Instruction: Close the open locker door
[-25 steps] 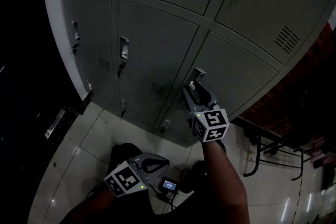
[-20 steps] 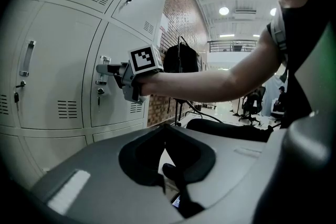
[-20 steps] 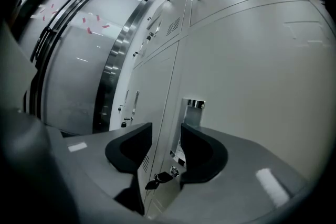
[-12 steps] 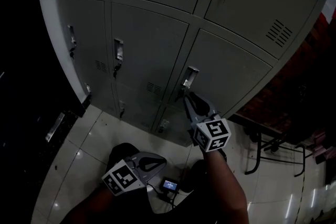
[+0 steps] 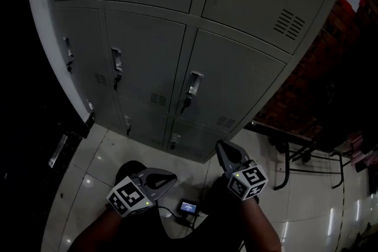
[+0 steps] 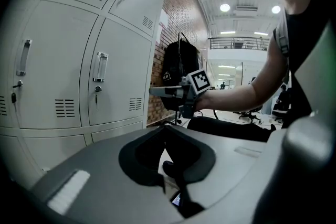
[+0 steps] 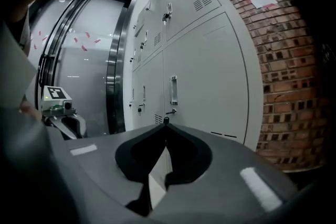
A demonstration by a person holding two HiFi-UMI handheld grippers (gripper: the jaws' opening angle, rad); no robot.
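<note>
**Right gripper back from the shut door**

The right gripper (image 5: 220, 144) has come away from the handle (image 5: 193, 84), where it stood with jaws wide a second ago. It now hangs near the person, low over the floor (image 5: 100, 156) and well apart from the lockers (image 5: 147, 26). Its jaws have clenched tip on tip, with nothing between them.

The left gripper (image 5: 172, 176) has stayed low at the near left, close to the person's body. Its jaws are likewise pressed together and empty, and they point right toward the other tool. A small lit screen (image 5: 189, 207) lies on the floor, near and between the two grippers.

The door (image 5: 242, 85) sits in the middle row of the right column, on the far side of both grippers. It lies flush with its neighbours, so far as the head view shows. The handle stands upright along its left edge, with a lock just below it. Neither gripper touches the door. The other doors in view lie flush as well. A brick wall (image 5: 313, 79) runs off to the right of the lockers
</note>
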